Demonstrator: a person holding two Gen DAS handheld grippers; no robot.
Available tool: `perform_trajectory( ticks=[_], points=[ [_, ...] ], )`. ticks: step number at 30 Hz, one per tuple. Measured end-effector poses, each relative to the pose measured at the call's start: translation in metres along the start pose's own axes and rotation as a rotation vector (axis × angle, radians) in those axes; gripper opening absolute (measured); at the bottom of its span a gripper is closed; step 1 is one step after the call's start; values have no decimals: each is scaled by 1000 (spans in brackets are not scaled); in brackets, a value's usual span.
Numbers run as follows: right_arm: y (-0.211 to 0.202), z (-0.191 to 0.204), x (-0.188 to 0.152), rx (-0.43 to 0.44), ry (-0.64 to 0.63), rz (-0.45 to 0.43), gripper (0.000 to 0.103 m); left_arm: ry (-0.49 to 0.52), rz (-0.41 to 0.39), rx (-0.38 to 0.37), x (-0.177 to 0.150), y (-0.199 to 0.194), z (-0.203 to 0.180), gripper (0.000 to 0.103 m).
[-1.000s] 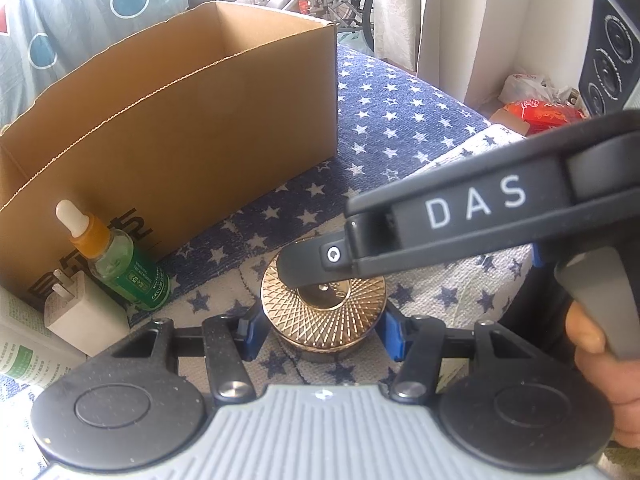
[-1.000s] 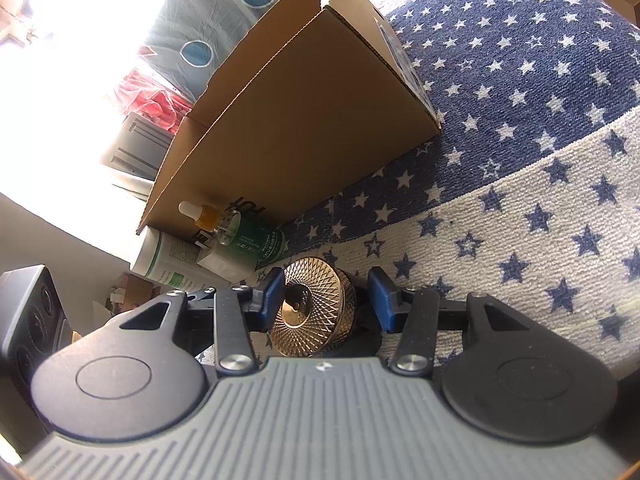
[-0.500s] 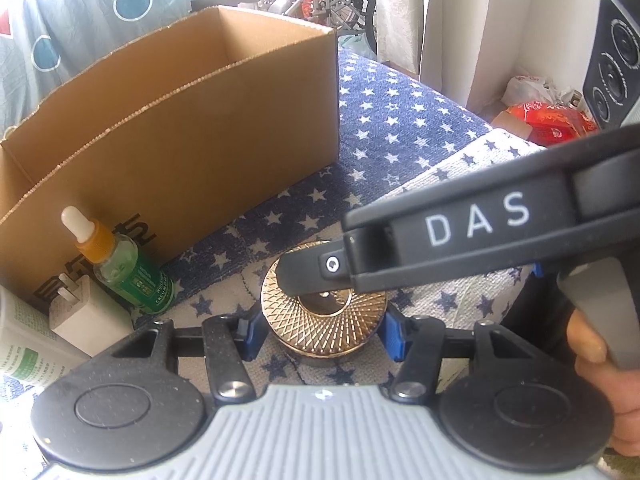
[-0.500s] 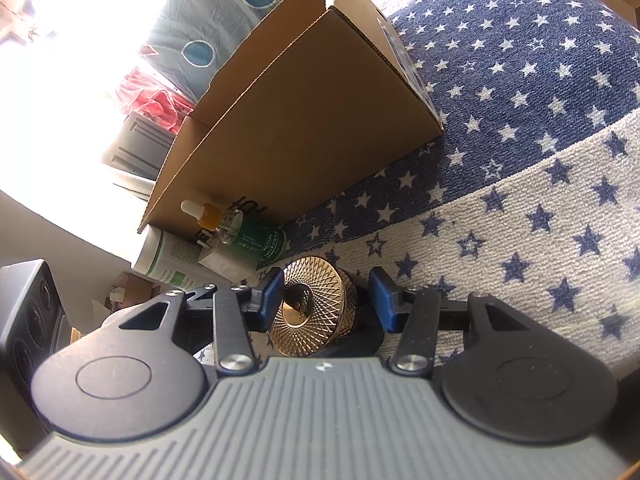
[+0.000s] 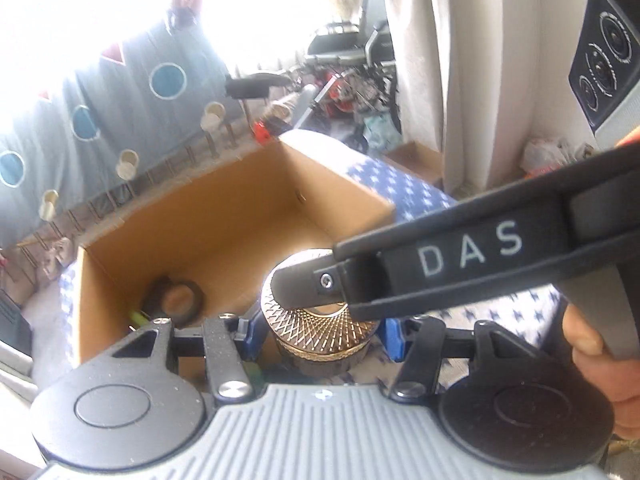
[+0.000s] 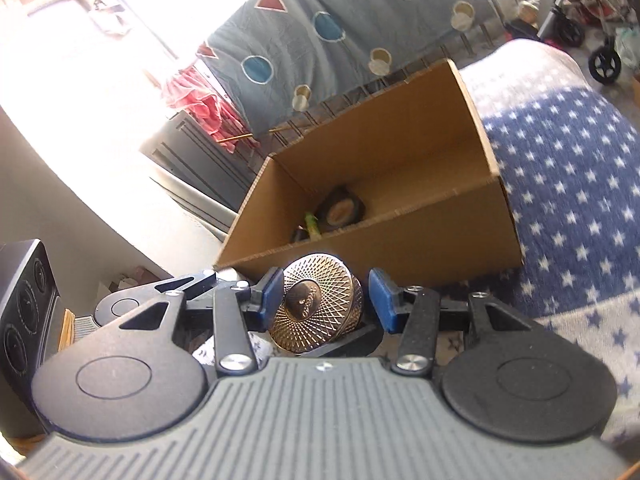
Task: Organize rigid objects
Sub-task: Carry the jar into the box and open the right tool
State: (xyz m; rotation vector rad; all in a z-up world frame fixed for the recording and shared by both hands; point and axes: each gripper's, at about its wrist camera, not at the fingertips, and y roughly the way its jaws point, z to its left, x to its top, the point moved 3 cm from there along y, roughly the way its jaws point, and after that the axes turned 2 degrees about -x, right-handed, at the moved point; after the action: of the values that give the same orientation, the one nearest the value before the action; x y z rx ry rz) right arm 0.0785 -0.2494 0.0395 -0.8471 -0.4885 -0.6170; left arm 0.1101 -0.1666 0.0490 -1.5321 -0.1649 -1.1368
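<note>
I have a round gold jar (image 5: pixel 320 330) between both claws, a squat cylinder with a lid of fine criss-cross ridges and a smooth disc at its centre. The left claw (image 5: pixel 318 334) grips it by its sides at part width, its blue pads (image 5: pixel 394 338) pressing the jar from left and right. The right claw (image 6: pixel 322 304) also has the jar between its pads. Its left pad (image 6: pixel 270 296) lies against the lid face; the right pad (image 6: pixel 382 302) stands beside the jar's far side, and I cannot tell if it touches. From the left view the right claw's black arm, lettered DAS, lies across the lid and hides part of it. A hand (image 5: pixel 600 364) holds its grey grip at the right.

The jar hangs just above the near wall of an open cardboard box (image 5: pixel 208 216), plain brown and rectangular with corrugated edges. Inside the box, at its left end, lie a black ring-shaped roll (image 6: pixel 340 210) and something green (image 6: pixel 312 224), too small to make out. The box stands on a fleecy blue blanket (image 6: pixel 568 176) with white stars. A black speaker (image 5: pixel 604 60) stands far right.
</note>
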Motion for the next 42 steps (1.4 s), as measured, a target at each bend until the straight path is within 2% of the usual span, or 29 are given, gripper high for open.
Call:
perform_trajectory(
  ticks=[3, 6, 10, 13, 18, 22, 27, 31, 34, 37, 42],
  points=[
    [6, 21, 33, 17, -80, -11, 47, -36, 4, 13, 23, -1, 25, 57],
    [23, 33, 66, 39, -121, 15, 47, -79, 36, 9, 43, 10, 52, 57],
    [59, 33, 105, 51, -128, 91, 48, -136, 125, -10, 60, 48, 86, 57],
    [102, 25, 131, 38, -99, 172, 49, -187, 217, -23, 65, 88, 110, 57],
    [174, 3, 151, -22, -66, 322, 49, -261, 358, -21, 57, 152, 135, 57],
    [216, -14, 156, -73, -55, 396, 47, -315, 421, -29, 55, 187, 146, 57],
    [248, -37, 159, -111, -54, 432, 46, -344, 440, -24, 58, 212, 147, 57],
    [257, -45, 164, -134, -80, 427, 46, -371, 437, -45, 61, 223, 147, 57],
    [255, -45, 165, -157, -124, 409, 46, -376, 430, -69, 61, 227, 143, 59],
    [254, -48, 164, -174, -145, 392, 47, -356, 401, -58, 63, 225, 141, 60],
    [241, -50, 169, -128, -111, 348, 47, -368, 365, -56, 70, 211, 145, 64]
  ],
)
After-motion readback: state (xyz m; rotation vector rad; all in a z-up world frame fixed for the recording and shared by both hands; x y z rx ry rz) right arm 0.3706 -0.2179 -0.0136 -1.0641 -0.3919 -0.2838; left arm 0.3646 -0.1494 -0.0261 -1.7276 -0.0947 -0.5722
